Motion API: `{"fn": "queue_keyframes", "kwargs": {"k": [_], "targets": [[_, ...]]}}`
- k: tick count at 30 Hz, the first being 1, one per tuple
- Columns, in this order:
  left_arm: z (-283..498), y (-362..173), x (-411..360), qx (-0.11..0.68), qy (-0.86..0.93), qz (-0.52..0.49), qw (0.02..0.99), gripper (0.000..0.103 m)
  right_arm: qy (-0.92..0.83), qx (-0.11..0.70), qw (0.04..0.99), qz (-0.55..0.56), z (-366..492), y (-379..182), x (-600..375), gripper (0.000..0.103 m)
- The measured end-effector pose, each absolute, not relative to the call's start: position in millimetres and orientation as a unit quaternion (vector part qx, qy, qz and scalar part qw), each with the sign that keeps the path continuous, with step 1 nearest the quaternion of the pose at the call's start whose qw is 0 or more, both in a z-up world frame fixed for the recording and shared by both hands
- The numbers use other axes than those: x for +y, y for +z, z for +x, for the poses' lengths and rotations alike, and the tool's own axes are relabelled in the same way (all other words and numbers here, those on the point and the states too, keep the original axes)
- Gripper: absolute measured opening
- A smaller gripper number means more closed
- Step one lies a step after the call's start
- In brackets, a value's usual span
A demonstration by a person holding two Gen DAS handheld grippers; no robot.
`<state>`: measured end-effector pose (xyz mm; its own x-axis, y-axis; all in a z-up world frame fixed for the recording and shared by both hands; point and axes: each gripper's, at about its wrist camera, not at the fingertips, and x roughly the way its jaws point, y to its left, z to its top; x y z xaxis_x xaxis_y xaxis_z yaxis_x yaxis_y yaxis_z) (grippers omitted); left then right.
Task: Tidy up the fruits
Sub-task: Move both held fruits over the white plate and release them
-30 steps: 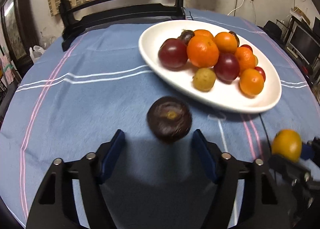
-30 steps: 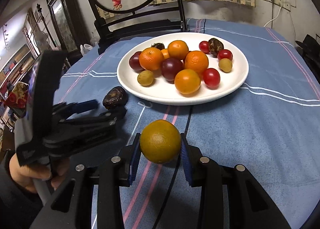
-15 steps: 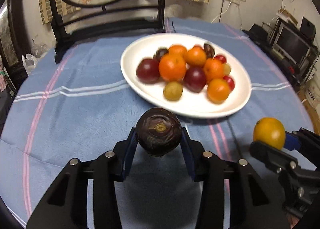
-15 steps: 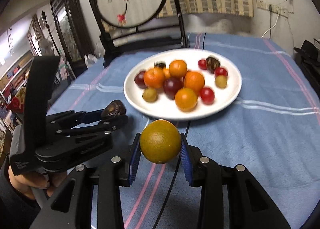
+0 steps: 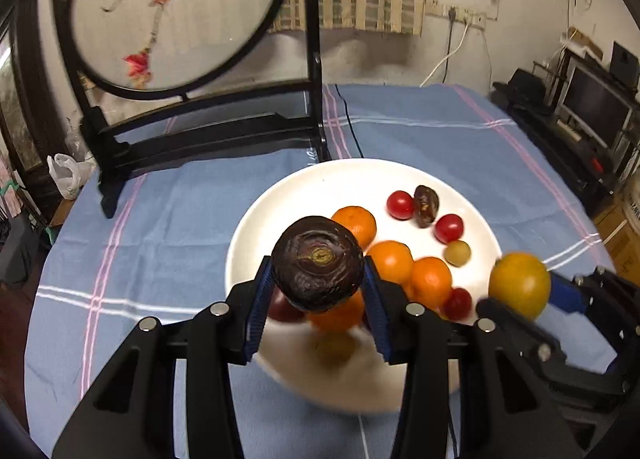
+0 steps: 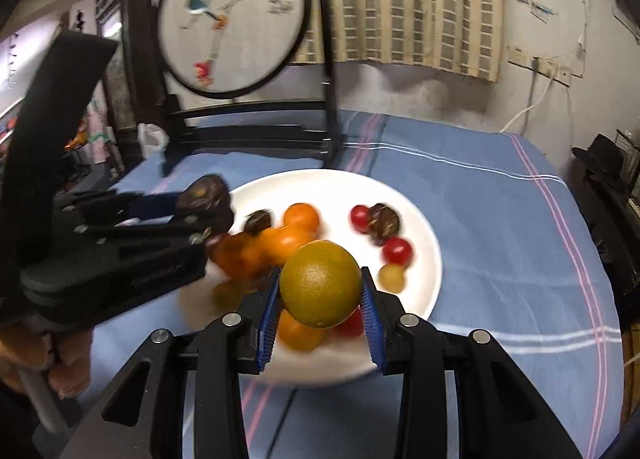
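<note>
Near rim of white plate [image 5: 256, 227] smeared by blur, part hidden behind left gripper [image 5: 318, 299]. Dark passion fruit [image 5: 318, 263] covers fruit pile [image 5: 416, 275] centre. Right-wrist view: oranges [image 6: 272, 247] blurred, count unreadable; yellow-green orange [image 6: 320, 285] masks fruit beneath.

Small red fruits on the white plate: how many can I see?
3 small red fruits: one lies far back beside a dark wrinkled fruit, one right of it, one nearer, beside the oranges. More may be hidden.

Dim indoor light, motion blur, fisheye-warped edges.
</note>
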<state>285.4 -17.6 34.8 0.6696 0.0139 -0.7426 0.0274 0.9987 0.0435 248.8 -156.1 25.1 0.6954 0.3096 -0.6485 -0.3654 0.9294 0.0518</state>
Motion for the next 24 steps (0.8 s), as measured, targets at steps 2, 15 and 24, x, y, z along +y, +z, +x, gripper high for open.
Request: {"fn": "queue_keyframes", "kwargs": {"k": [2,15,24], "targets": [[303,26,-21,0.417,-0.004,0.021,0.909,0.042,0.177,0.35,0.919,-0.04,269,17,-157,0.038],[328,0,-9,0.415,0.036,-0.01,0.909,0.08,0.172,0.362,0.916,-0.007,301,0,-166,0.054],[280,16,-2,0.402,0.021,-0.018,0.915,0.082,0.157,0.328,0.931,-0.018,246,26,-176,0.08]]}}
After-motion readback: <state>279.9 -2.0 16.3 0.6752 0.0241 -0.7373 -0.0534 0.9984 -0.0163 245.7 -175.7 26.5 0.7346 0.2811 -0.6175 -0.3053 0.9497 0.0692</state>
